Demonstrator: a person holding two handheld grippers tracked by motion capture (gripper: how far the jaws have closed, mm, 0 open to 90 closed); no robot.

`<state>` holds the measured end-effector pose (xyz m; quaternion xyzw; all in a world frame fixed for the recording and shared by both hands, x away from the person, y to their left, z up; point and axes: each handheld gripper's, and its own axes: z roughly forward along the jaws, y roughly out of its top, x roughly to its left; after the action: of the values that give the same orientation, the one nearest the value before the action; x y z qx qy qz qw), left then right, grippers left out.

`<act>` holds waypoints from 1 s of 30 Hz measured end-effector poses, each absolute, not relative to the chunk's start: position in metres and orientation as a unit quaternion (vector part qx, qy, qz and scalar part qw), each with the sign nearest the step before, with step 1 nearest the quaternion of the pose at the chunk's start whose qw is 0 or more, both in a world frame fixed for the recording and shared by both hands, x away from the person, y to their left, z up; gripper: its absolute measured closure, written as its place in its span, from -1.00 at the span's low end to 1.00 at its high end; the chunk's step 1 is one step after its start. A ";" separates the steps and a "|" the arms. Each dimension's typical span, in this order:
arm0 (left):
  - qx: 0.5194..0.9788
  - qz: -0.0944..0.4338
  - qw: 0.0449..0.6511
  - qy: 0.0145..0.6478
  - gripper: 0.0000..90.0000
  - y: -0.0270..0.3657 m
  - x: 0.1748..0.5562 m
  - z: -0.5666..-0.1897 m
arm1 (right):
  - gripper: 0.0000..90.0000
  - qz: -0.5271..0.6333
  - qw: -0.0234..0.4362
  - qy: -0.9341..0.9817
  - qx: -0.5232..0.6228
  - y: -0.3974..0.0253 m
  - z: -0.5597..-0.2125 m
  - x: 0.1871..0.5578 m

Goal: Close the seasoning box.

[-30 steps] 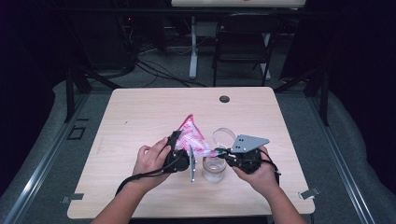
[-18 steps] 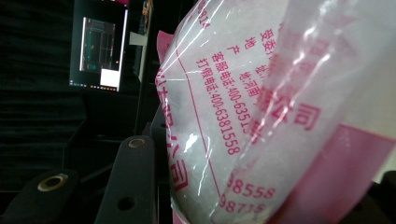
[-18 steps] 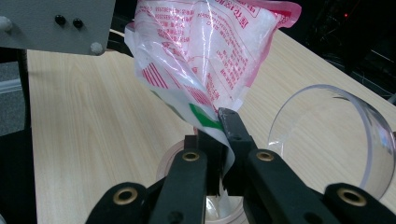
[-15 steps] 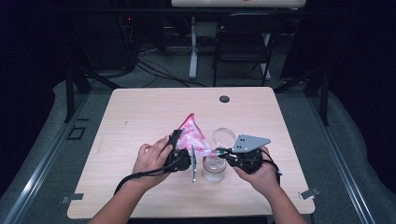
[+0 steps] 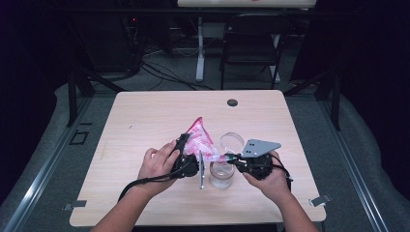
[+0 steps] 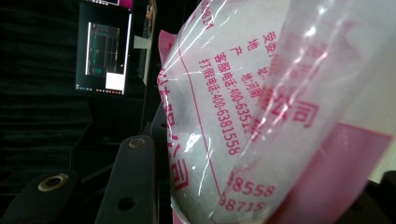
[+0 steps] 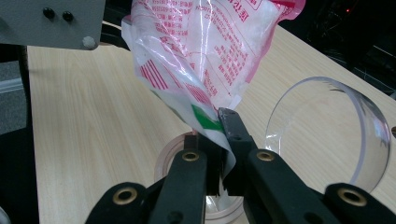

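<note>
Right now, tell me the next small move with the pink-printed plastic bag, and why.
Probably tip the pink-printed plastic bag further: the right gripper pinches its lower corner directly above the clear glass jar, while the left gripper holds the bag's side, and white powder sits inside.

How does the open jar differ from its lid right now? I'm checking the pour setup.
The jar stands upright under the bag, mouth up; the lid stands tilted on its edge just beyond it. The jar sits below the right claw, which is shut on the bag's corner; the lid stands free. Both are clear and round.
</note>
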<state>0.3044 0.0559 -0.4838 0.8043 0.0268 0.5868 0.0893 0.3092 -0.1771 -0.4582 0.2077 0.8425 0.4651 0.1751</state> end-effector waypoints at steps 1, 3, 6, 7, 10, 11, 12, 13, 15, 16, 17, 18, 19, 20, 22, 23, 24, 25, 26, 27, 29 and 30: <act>0.804 0.587 0.089 0.027 0.33 0.056 0.304 -0.484 | 0.96 0.465 0.175 0.843 0.207 -0.177 -0.458 0.309; 0.803 0.588 0.091 0.026 0.33 0.056 0.304 -0.483 | 0.96 0.465 0.175 0.843 0.207 -0.177 -0.458 0.309; 0.802 0.589 0.094 0.023 0.33 0.056 0.304 -0.483 | 0.96 0.464 0.174 0.843 0.207 -0.178 -0.458 0.309; 0.802 0.589 0.094 0.023 0.33 0.056 0.304 -0.483 | 0.96 0.464 0.174 0.844 0.207 -0.178 -0.459 0.309; 0.802 0.590 0.093 0.022 0.33 0.056 0.304 -0.483 | 0.96 0.464 0.173 0.844 0.206 -0.178 -0.459 0.309; 0.803 0.588 0.090 0.024 0.33 0.055 0.303 -0.482 | 0.96 0.462 0.174 0.845 0.206 -0.178 -0.459 0.309; 0.802 0.589 0.092 0.023 0.33 0.056 0.304 -0.482 | 0.96 0.462 0.174 0.845 0.206 -0.177 -0.459 0.309; 0.802 0.590 0.089 0.021 0.33 0.055 0.304 -0.482 | 0.96 0.463 0.173 0.845 0.206 -0.177 -0.460 0.309; 0.802 0.591 0.088 0.020 0.33 0.055 0.303 -0.482 | 0.96 0.462 0.173 0.845 0.207 -0.177 -0.460 0.310; 0.802 0.591 0.087 0.021 0.33 0.055 0.303 -0.482 | 0.96 0.459 0.174 0.847 0.206 -0.178 -0.461 0.310; 0.802 0.591 0.087 0.020 0.33 0.055 0.303 -0.482 | 0.96 0.459 0.172 0.847 0.206 -0.178 -0.461 0.310; 0.802 0.591 0.087 0.020 0.33 0.055 0.303 -0.482 | 0.96 0.459 0.171 0.847 0.207 -0.178 -0.461 0.310; 0.802 0.591 0.088 0.020 0.33 0.055 0.303 -0.481 | 0.96 0.459 0.171 0.847 0.207 -0.178 -0.462 0.311; 0.801 0.591 0.087 0.019 0.33 0.055 0.303 -0.481 | 0.96 0.459 0.171 0.847 0.206 -0.178 -0.462 0.311; 0.801 0.592 0.087 0.019 0.34 0.055 0.303 -0.481 | 0.96 0.459 0.170 0.848 0.205 -0.178 -0.462 0.310; 0.801 0.592 0.087 0.019 0.34 0.055 0.303 -0.481 | 0.96 0.458 0.170 0.848 0.205 -0.178 -0.462 0.310; 0.801 0.592 0.087 0.019 0.34 0.055 0.303 -0.481 | 0.96 0.457 0.168 0.849 0.204 -0.178 -0.462 0.310; 0.800 0.593 0.088 0.018 0.34 0.055 0.303 -0.481 | 0.96 0.457 0.168 0.849 0.204 -0.178 -0.462 0.311; 0.800 0.593 0.089 0.017 0.34 0.055 0.303 -0.481 | 0.96 0.457 0.168 0.849 0.204 -0.178 -0.463 0.311; 0.800 0.593 0.089 0.016 0.34 0.055 0.303 -0.481 | 0.96 0.457 0.168 0.849 0.204 -0.178 -0.463 0.311; 0.799 0.595 0.088 0.015 0.34 0.054 0.303 -0.481 | 0.96 0.457 0.168 0.849 0.204 -0.178 -0.463 0.311; 0.798 0.596 0.089 0.014 0.34 0.054 0.303 -0.481 | 0.96 0.457 0.167 0.849 0.204 -0.178 -0.463 0.311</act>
<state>0.3029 0.0543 -0.4807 0.7979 0.0144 0.5961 0.0887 0.3110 -0.1780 -0.4633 0.2039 0.8492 0.4574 0.1674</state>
